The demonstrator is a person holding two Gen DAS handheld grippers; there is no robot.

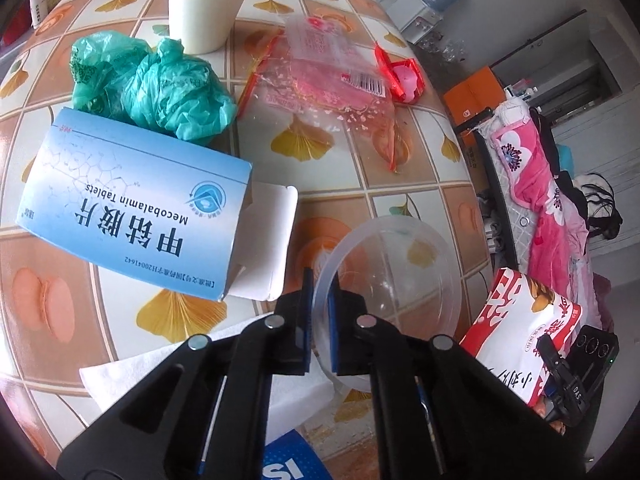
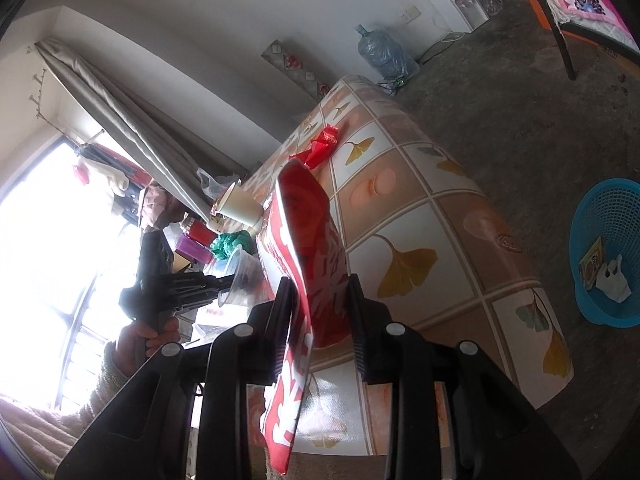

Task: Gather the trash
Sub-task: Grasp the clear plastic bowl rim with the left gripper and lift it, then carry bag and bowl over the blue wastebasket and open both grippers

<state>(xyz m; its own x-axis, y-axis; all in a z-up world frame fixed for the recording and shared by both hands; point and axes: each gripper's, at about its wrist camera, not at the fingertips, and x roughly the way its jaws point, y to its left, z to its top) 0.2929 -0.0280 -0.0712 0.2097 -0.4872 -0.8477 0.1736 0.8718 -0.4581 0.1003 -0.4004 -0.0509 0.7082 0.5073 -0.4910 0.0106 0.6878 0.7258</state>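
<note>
My left gripper (image 1: 320, 292) is shut on the rim of a clear plastic cup (image 1: 394, 276) and holds it over the table. In the right wrist view the left gripper (image 2: 224, 280) holds the same cup (image 2: 240, 276). My right gripper (image 2: 320, 300) is shut on a red and white tissue pack (image 2: 308, 256), held above the table's edge. That pack also shows in the left wrist view (image 1: 524, 320). On the table lie a blue medicine box (image 1: 132, 208), a crumpled green bag (image 1: 160, 84), a clear pink wrapper (image 1: 332, 80), a red wrapper (image 1: 400, 72) and a white paper cup (image 1: 204, 0).
A blue basket (image 2: 608, 252) with some trash in it stands on the floor to the right of the table (image 2: 420, 216). White tissue paper (image 1: 132, 372) lies under my left gripper. A chair with pink bedding (image 1: 540, 184) stands beside the table.
</note>
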